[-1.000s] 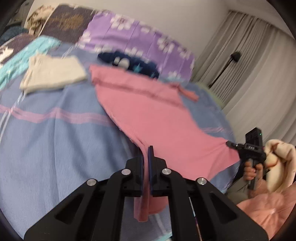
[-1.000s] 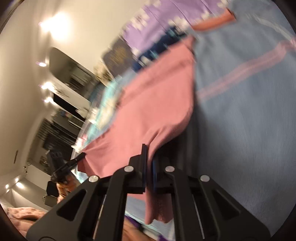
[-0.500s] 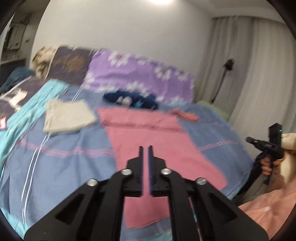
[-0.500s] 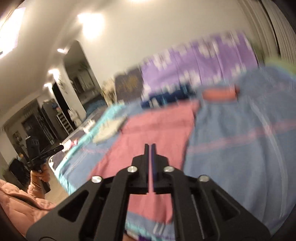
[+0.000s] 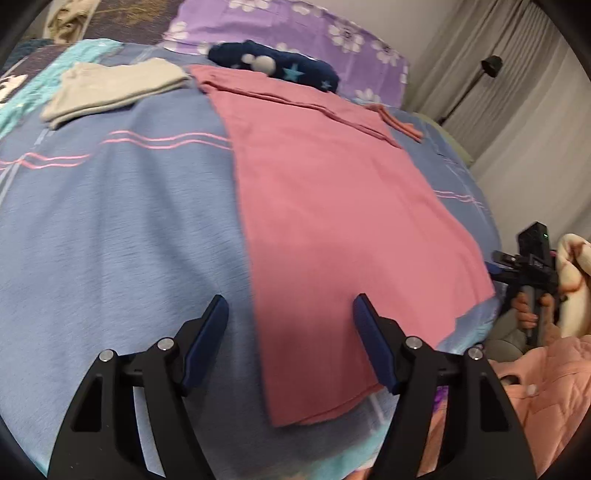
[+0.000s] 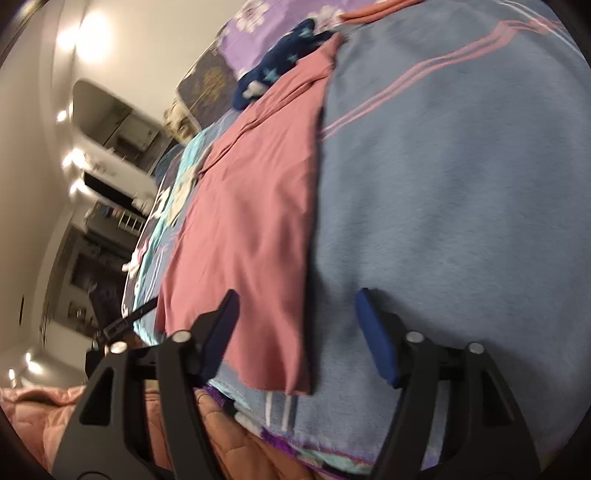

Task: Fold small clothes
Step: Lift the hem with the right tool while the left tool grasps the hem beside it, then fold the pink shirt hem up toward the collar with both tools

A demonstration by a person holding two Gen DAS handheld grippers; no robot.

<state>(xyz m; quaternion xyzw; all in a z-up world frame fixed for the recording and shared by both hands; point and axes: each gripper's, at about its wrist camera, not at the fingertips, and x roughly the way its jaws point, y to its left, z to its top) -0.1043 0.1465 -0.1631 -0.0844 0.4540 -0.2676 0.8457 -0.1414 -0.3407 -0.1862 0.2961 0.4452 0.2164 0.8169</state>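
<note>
The pink garment is laid flat on the blue bedspread, spread as one long panel. Its long axis is seen to run from the near edge of the bed away toward the purple floral pillow, so that one short end points at the pillow and the other hangs slightly over the near edge. A folded band is visible at the far end.

The near left corner of the garment is framed by the left gripper, and the near right corner by the right gripper. Neither corner is pinched: in both views the jaws are opening, already wide, with cloth lying below and between them but untouched by the pads. Each gripper is judged equally near to its own corner; the garment lies ahead of and beneath both.

The next fold is judged to be taken along the long axis, the near end being carried toward the far one.

A beige folded garment is noted well apart at far left, and a navy star-patterned item just beyond the far end.
</note>
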